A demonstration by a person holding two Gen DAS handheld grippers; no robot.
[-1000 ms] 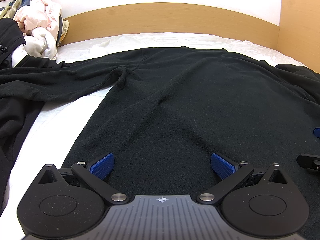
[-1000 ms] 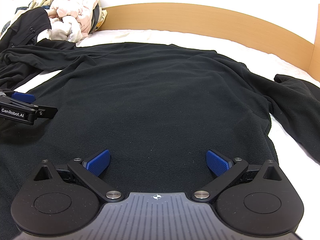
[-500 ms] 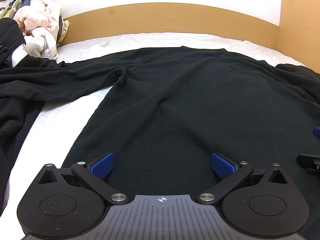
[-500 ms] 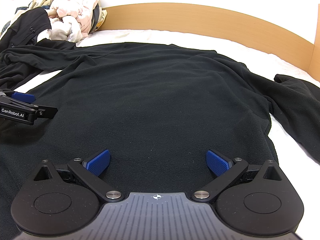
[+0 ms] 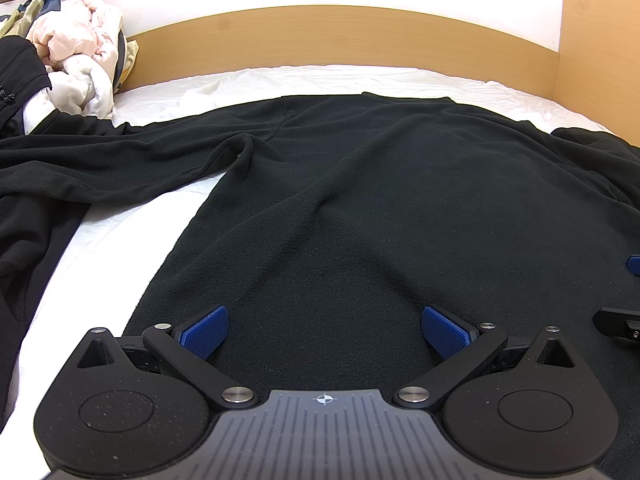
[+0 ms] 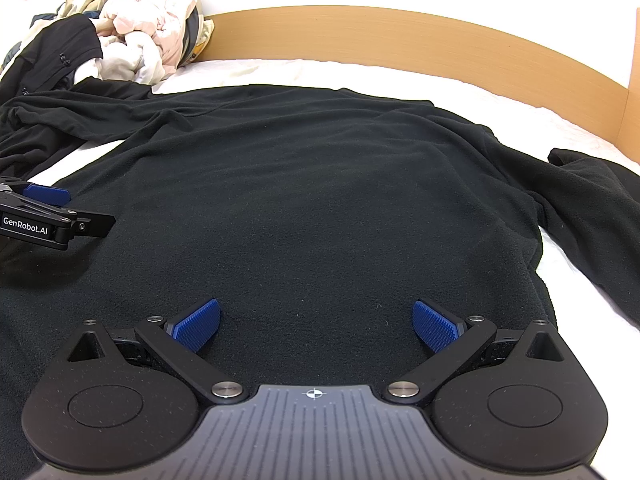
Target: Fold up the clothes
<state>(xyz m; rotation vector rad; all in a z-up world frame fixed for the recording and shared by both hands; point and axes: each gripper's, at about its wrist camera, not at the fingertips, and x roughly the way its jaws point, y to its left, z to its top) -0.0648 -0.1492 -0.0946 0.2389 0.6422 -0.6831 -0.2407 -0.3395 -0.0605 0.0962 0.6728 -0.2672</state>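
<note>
A black fleece sweater point(image 5: 400, 208) lies spread flat on the white bed, hem toward me, collar toward the headboard. It also fills the right wrist view point(image 6: 312, 200). Its left sleeve point(image 5: 100, 164) stretches out to the left and its right sleeve point(image 6: 588, 196) lies out to the right. My left gripper point(image 5: 324, 328) is open and empty, low over the hem's left part. My right gripper point(image 6: 316, 320) is open and empty over the hem's right part. Each gripper shows at the edge of the other's view.
A pile of crumpled pale and dark clothes point(image 6: 144, 40) sits at the far left by the wooden headboard point(image 5: 340, 36). Another dark garment point(image 5: 24, 240) lies at the left bed edge. White sheet point(image 5: 112, 240) shows left of the sweater.
</note>
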